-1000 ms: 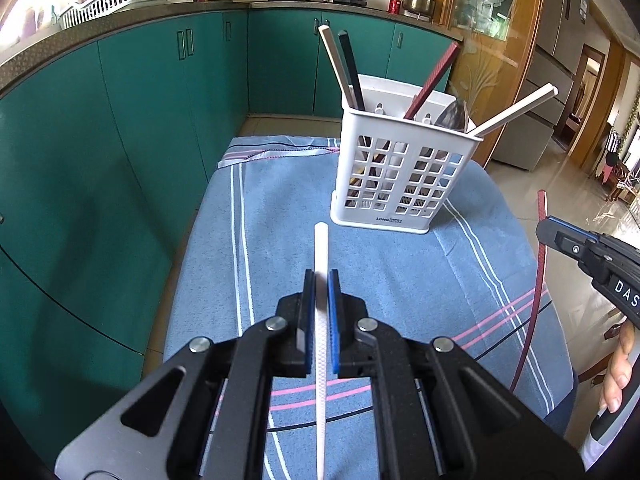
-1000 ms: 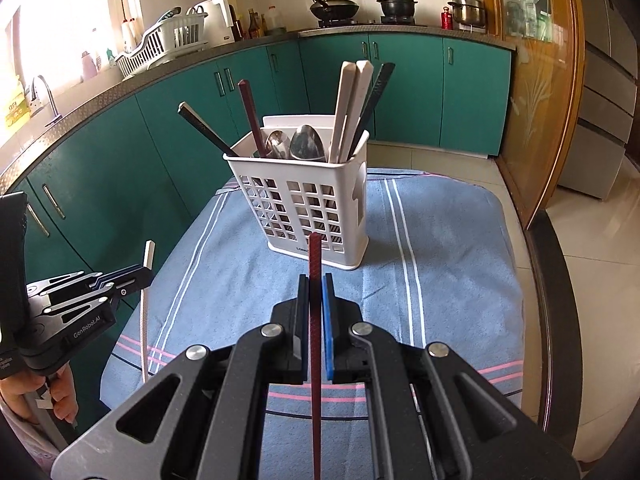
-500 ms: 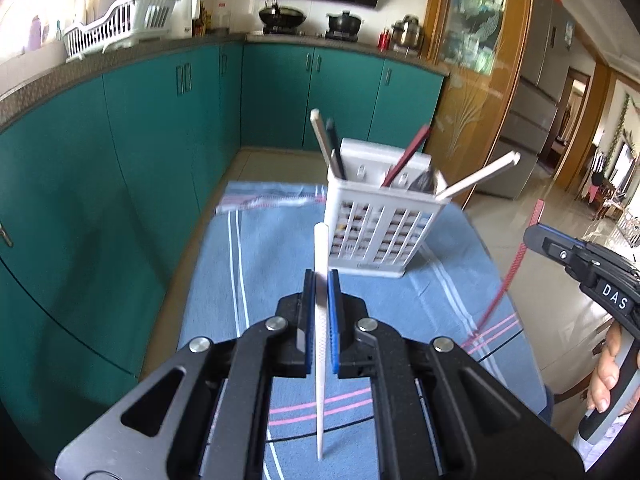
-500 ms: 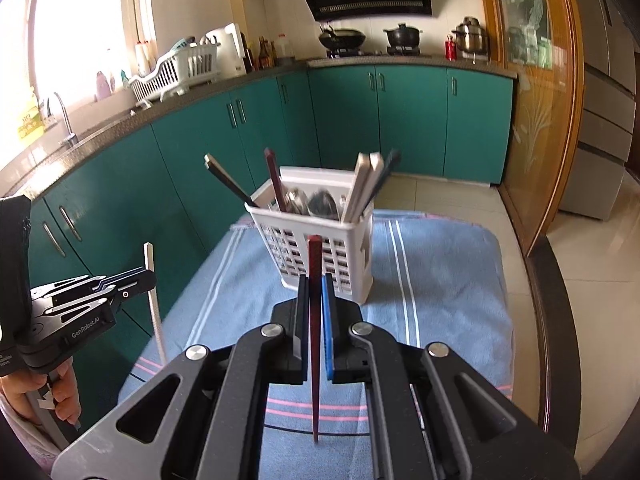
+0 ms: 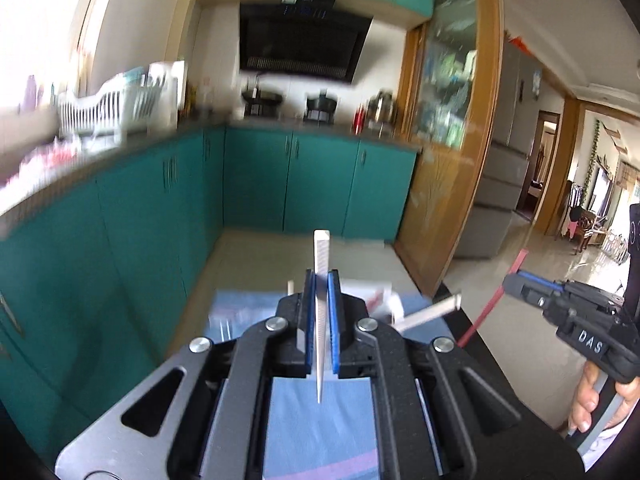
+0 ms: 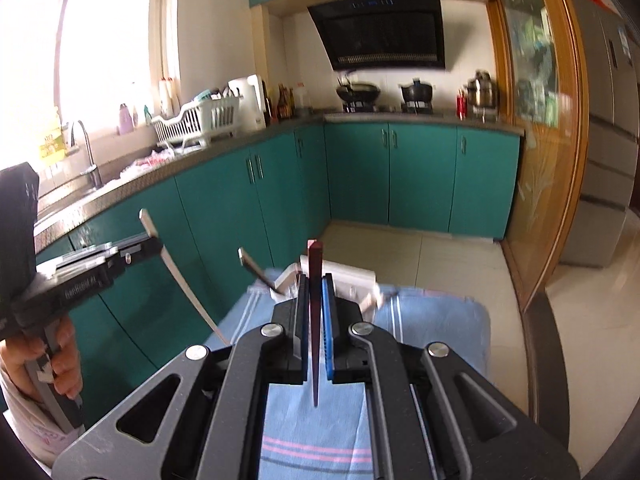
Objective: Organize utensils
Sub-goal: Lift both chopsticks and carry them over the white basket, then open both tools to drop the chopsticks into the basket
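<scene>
— Gripping what, nearest the cameras?
— Left gripper (image 5: 321, 312) clamped a white chopstick (image 5: 321, 260); right gripper (image 6: 315, 316) clamped a dark red chopstick (image 6: 314, 280), both above the blue cloth (image 6: 436, 316).
— And farther off?
— The white utensil basket (image 6: 352, 280) stood toward the cloth's far edge, mostly hidden.

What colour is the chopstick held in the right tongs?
Dark red chopstick, clearest in the right wrist view.
</scene>
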Demonstrator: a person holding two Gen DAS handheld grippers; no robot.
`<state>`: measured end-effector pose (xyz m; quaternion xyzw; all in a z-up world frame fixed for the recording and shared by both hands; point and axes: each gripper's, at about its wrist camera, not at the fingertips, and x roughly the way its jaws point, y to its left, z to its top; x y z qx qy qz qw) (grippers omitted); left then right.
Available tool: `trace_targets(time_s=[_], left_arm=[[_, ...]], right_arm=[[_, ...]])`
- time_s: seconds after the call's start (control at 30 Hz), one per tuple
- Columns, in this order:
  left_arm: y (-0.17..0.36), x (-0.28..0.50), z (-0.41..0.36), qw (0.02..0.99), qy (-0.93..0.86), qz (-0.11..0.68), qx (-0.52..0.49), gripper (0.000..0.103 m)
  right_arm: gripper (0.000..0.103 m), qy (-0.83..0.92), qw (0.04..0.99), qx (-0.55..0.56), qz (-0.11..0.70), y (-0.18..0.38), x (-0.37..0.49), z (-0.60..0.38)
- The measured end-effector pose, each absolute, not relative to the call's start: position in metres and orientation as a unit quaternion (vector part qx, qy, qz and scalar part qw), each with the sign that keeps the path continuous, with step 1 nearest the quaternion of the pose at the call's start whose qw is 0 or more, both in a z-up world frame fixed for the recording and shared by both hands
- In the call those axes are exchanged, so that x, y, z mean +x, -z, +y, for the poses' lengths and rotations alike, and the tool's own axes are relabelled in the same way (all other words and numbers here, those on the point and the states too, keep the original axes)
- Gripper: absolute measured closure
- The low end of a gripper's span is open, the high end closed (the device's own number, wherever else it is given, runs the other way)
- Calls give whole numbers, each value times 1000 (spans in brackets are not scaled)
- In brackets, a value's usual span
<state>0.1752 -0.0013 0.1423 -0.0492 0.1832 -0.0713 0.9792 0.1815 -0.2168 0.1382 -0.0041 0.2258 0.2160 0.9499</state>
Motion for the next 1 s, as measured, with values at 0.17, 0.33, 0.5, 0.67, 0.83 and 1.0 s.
trace_targets(time_s=[0.17, 0.33, 0.5, 0.67, 0.83, 1.0], left_arm=[[-194, 201, -8, 984, 80, 153, -45, 97], [-215, 226, -9, 990, 63, 114, -58, 97], [-185, 261, -22, 986, 70, 131, -70, 97], [-140, 288, -37, 985, 47, 163, -40, 97], [-111, 304, -38, 979, 48, 193, -42, 97], [-96, 309, -35, 976, 43, 207, -50, 88]], right_arm=[[96, -211, 959, 2, 191, -190, 200, -216], [96, -178, 971, 6, 157, -225, 228, -215], [96, -156, 977, 17, 142, -213, 270, -209], [96, -157, 967, 34, 196, -159, 314, -204], [96, -165, 956, 38, 238, -118, 331, -200], [96, -172, 950, 30, 260, -104, 332, -197]])
